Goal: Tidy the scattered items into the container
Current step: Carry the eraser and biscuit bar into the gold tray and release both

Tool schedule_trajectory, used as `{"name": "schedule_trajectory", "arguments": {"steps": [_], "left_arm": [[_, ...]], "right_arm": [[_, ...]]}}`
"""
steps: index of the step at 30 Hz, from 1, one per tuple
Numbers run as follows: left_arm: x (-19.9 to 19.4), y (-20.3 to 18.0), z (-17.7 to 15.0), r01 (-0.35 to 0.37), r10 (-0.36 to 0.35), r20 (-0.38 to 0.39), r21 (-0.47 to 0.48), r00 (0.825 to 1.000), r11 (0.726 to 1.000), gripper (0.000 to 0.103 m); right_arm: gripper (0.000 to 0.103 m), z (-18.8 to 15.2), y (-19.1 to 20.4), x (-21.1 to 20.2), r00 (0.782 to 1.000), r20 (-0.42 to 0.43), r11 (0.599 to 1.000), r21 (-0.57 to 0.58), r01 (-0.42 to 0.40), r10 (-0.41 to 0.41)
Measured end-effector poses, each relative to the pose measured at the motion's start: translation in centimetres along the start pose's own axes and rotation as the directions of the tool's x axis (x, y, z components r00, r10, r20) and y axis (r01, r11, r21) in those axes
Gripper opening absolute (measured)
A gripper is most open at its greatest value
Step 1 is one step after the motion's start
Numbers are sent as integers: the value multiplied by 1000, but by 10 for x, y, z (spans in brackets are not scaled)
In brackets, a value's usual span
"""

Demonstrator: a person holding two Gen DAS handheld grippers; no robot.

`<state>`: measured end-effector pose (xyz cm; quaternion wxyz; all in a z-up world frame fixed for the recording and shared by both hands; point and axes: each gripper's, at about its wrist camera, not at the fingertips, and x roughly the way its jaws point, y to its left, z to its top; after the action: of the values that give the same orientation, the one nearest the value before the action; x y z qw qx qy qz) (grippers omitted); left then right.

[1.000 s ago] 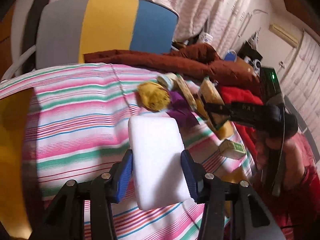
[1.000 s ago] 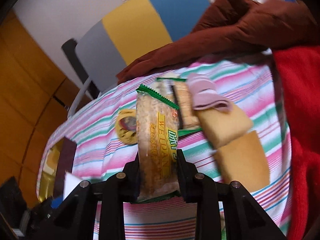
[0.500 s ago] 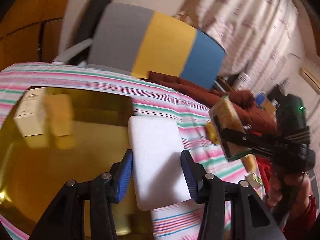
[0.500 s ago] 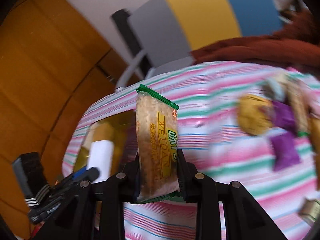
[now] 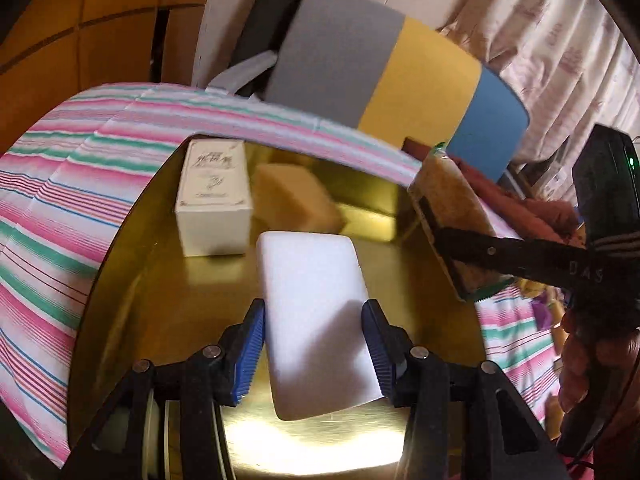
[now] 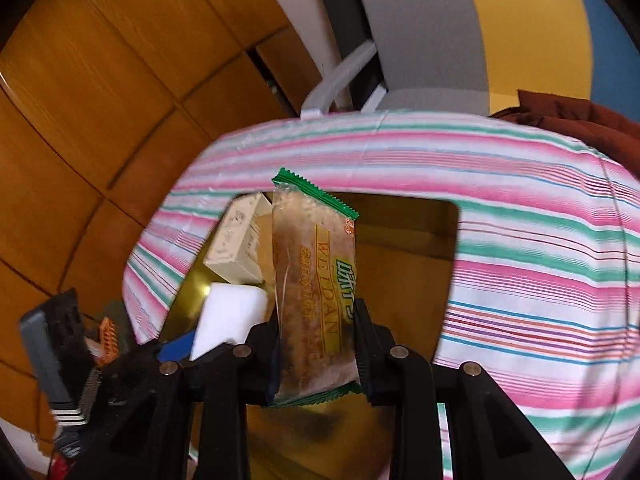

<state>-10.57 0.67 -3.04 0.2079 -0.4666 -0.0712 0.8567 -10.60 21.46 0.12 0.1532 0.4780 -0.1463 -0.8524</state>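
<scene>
1. Over the gold tin [image 5: 132,280], the left gripper [image 5: 314,354] has its blue-padded jaws clamped on a white block [image 5: 316,320], which hangs above the shiny floor of the tin.
2. Inside the tin, at its far side, a white box [image 5: 214,196] stands next to a tan sponge [image 5: 296,200]; the two sit just beside each other, with the box to the left.
3. At the right of the left wrist view, the right gripper [image 6: 316,344] reaches across the tin's right rim, with a hand [image 5: 588,364] behind it.
4. The right jaws are pressed on the lower part of a wafer packet [image 6: 314,284], which stands upright with its green crimped end on top.
5. From the right wrist view, the packet is above the tin's opening, and the white block shows just to its left in the other jaws, with the white box farther back.
6. A striped cloth [image 6: 520,216] covers the counter around the tin.
7. Beyond the counter stands a chair [image 5: 380,72] with a grey, yellow and blue back, and a brown cloth [image 6: 580,120] lies at the far right edge.
8. Small purple and yellow items lie on the cloth at the right, too blurred to name.
</scene>
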Motion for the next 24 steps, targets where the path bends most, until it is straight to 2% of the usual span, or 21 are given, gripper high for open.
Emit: {"name": "schedule_trajectory", "arguments": {"steps": [6, 14, 16, 18, 19, 22, 24], "left_arm": [[29, 18, 9, -38, 39, -89, 7, 995, 999, 49], [42, 33, 19, -88, 89, -125, 8, 988, 996, 49], [42, 38, 18, -100, 100, -134, 7, 986, 995, 51], [39, 39, 17, -122, 122, -137, 6, 983, 993, 53], [37, 38, 17, -128, 128, -137, 5, 982, 992, 54], [30, 42, 15, -160, 156, -137, -19, 978, 987, 57], [25, 44, 12, -147, 139, -135, -49, 981, 988, 57]], "right_arm": [[30, 7, 1, 46, 990, -83, 993, -8, 115, -115], [30, 28, -5, 86, 970, -129, 978, 13, 208, -205], [33, 31, -6, 94, 971, -134, 978, 35, 207, -200], [34, 34, -7, 99, 980, -126, 984, 71, 165, -155], [40, 34, -6, 99, 983, -120, 985, 85, 149, -139], [43, 32, -4, 91, 988, -100, 987, 91, 130, -121], [43, 27, -3, 76, 993, -71, 991, 88, 102, -96]]}}
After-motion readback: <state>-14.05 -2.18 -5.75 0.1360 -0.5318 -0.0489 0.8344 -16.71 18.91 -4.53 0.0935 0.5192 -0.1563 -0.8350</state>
